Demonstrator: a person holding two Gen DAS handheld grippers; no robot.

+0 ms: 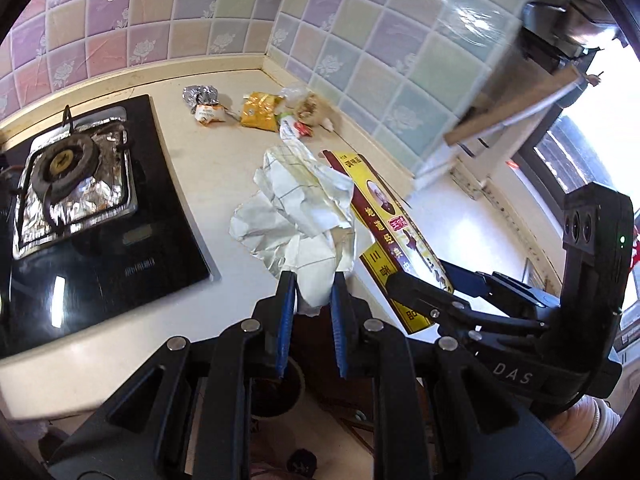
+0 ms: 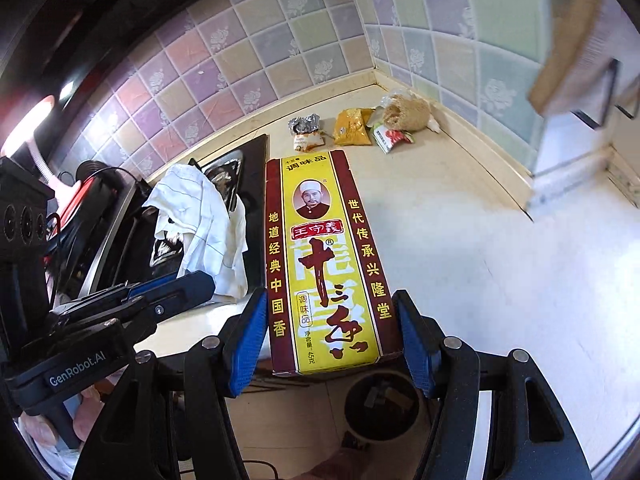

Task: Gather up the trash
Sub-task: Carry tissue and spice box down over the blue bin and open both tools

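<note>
A long yellow-and-red seasoning box [image 2: 332, 264] is clamped at its near end between the blue pads of the right hand-held gripper [image 2: 334, 340], its long axis running away toward the far tiled corner, printed face up. To its left, a crumpled white paper wrapper [image 1: 296, 216] is pinched in the clenched left hand-held gripper [image 1: 312, 292]. Both are held above the cream surface [image 2: 500, 264]. A gas stove [image 1: 80, 200] lies at the left. Small scraps [image 1: 256, 110] are gathered at the far corner, under pastel floral wall tiles [image 1: 200, 12].
</note>
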